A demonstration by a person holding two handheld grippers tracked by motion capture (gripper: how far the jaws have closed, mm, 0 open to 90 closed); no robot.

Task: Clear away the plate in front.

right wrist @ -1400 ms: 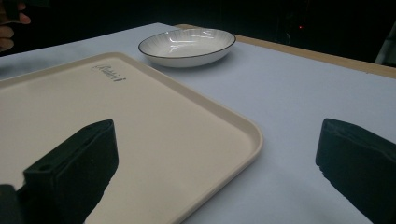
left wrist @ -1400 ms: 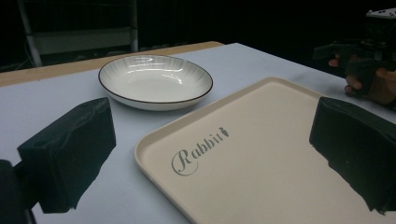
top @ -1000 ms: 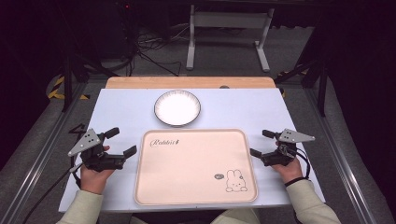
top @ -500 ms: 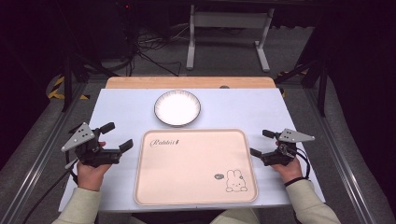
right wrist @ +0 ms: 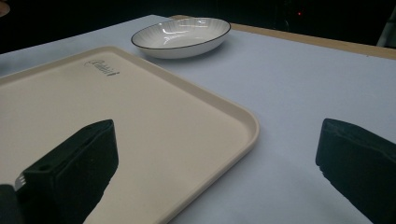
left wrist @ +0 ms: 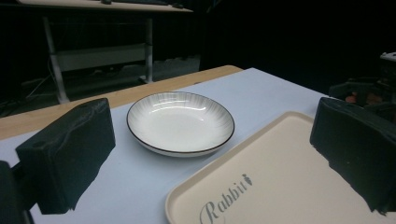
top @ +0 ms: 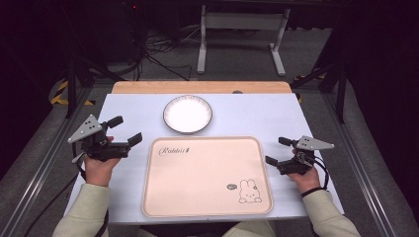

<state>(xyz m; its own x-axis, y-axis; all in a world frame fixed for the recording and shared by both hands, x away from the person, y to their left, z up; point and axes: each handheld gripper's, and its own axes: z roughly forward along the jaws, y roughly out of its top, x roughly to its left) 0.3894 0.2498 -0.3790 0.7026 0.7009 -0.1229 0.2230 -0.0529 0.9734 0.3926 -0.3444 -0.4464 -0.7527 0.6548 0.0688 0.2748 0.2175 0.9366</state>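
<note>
1. Currently, in the high view, the left gripper (top: 125,130) sits at the left middle of the frame, over the pale blue table (top: 247,116), held in a hand. Its jaws stand wide apart with nothing between them.
2. Left gripper view: the white plate (left wrist: 180,122) with a dark rim lies in the centre of the frame, between the two black jaws but farther off; no contact. It rests flat on the table, empty.
3. High view: the plate (top: 188,114) sits at upper centre, just beyond the far edge of the cream tray (top: 207,175), apart from it by a narrow strip of table.
4. The tray fills the lower centre of the high view, empty; script lettering at its upper left corner, a rabbit drawing (top: 249,192) at its lower right.
5. The right gripper (top: 276,151) is at the right middle of the high view, just beside the tray's right edge, jaws spread wide, holding nothing.
6. Right gripper view: the tray's rim (right wrist: 250,128) runs between the jaws; the plate (right wrist: 182,36) is at top centre.
</note>
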